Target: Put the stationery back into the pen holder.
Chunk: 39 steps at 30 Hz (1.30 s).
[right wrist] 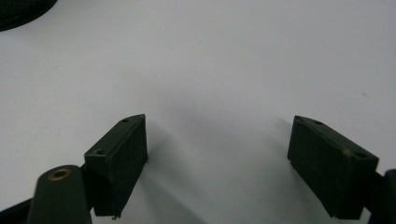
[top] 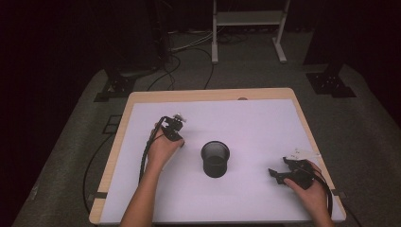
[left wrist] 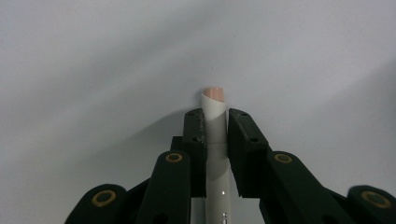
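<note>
One white pen (left wrist: 215, 140) is clamped in the left tool (left wrist: 215, 122), low over the bench (top: 246, 123). The right tool (right wrist: 217, 140) is wide open and empty. The black mesh cup (top: 215, 159) beyond seems to await the pen.

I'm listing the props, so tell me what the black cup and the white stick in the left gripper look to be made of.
Black cup: likely wire mesh metal, matt; its wall looks finely gridded and see-through, though the view is dim.
White stick: probably smooth plastic with a slight gloss; small highlights show low on its shaft, and its tip is pinkish. The left gripper is shut on it.
</note>
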{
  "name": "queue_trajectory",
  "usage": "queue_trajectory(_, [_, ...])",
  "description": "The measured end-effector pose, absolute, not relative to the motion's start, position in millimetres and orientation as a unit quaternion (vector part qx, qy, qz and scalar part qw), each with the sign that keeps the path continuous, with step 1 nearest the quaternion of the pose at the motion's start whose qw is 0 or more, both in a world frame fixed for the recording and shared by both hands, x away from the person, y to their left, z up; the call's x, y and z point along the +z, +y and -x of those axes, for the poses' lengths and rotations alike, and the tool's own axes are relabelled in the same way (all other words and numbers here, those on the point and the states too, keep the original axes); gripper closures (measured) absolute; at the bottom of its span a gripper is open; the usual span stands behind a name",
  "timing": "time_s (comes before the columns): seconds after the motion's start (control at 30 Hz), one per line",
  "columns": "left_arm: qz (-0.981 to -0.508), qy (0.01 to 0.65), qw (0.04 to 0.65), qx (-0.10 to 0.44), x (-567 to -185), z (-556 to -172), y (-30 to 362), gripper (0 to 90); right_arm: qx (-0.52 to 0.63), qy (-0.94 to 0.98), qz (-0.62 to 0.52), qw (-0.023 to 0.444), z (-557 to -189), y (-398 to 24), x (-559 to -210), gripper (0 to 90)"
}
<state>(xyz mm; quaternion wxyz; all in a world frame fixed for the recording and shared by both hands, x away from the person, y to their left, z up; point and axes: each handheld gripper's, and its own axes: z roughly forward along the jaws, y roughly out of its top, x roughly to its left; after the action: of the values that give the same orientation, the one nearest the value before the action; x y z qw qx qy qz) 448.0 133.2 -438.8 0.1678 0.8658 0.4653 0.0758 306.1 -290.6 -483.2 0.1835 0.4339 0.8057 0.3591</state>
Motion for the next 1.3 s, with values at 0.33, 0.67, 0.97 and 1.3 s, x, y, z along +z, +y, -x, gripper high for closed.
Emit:
queue_trajectory(0.33, [-0.869, 0.462, 0.164, 0.074, -438.5, -449.6, 133.5, 78.5, 0.359, 0.806, -0.434, 0.184, -306.1, -290.6, -483.3, 18.6])
queue_trajectory(0.67, [-0.866, 0.459, 0.186, 0.070, -424.5, -441.6, 138.7, 78.5, 0.359, 0.806, -0.434, 0.183, -306.1, -290.6, -483.3, 18.6])
queue_trajectory(0.97, [-0.865, 0.440, 0.230, 0.072, -393.6, -425.0, 140.6, 78.5, 0.359, 0.806, -0.434, 0.184, -306.1, -290.6, -483.3, 18.6])
queue_trajectory(1.3, [-0.868, 0.395, 0.288, 0.084, -345.4, -404.5, 124.4, 78.5, 0.359, 0.805, -0.436, 0.182, -305.8, -290.3, -483.2, 18.6])
